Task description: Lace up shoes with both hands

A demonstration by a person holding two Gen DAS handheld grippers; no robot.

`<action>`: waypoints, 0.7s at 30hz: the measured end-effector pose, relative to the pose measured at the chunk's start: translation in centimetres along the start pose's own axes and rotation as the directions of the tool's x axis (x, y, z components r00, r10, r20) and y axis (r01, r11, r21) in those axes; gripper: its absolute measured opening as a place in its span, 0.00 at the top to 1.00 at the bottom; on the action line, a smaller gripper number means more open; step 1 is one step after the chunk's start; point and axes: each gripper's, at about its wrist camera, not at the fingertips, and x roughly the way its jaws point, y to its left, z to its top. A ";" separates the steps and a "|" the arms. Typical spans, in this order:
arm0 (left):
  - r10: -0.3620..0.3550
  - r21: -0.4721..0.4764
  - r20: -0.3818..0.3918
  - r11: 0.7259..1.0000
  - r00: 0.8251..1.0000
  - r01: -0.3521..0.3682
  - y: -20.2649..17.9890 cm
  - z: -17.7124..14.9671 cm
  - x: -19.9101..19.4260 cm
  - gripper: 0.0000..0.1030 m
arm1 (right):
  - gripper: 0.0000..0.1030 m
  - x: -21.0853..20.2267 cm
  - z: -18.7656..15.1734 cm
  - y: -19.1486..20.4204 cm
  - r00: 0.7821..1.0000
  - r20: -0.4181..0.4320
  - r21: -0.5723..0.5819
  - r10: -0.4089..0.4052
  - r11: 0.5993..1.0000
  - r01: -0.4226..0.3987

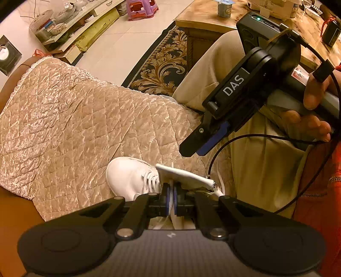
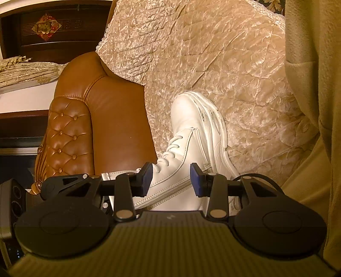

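A white lace-up boot (image 1: 127,176) lies on the quilted sofa cover, toe pointing away from me. My left gripper (image 1: 171,198) hangs right above its laced part, shut on a thin white shoelace (image 1: 171,209) that runs down between the blue pads. The boot's white tongue flap (image 1: 183,175) sticks out just beyond the fingertips. My right gripper (image 1: 191,149) hovers to the upper right of the boot, held by a hand (image 1: 309,121). In the right wrist view the right gripper (image 2: 171,181) stands open over the boot's (image 2: 198,127) laced shaft, its pads clear of the leather.
A beige quilted cover (image 1: 74,110) is spread over a brown leather sofa (image 2: 106,119). The person's beige trouser leg (image 1: 266,170) lies to the right of the boot, and a black cable (image 1: 245,137) loops over it. Beyond are a patterned rug (image 1: 162,64), a wooden table (image 1: 202,15) and a purple stool (image 1: 140,8).
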 end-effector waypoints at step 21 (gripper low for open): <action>0.001 -0.006 0.000 1.000 1.000 -0.001 -0.4 -0.2 -0.1 0.97 | 0.56 -0.6 0.3 -0.1 0.999 0.047 -0.006 -0.017 1.000 0.017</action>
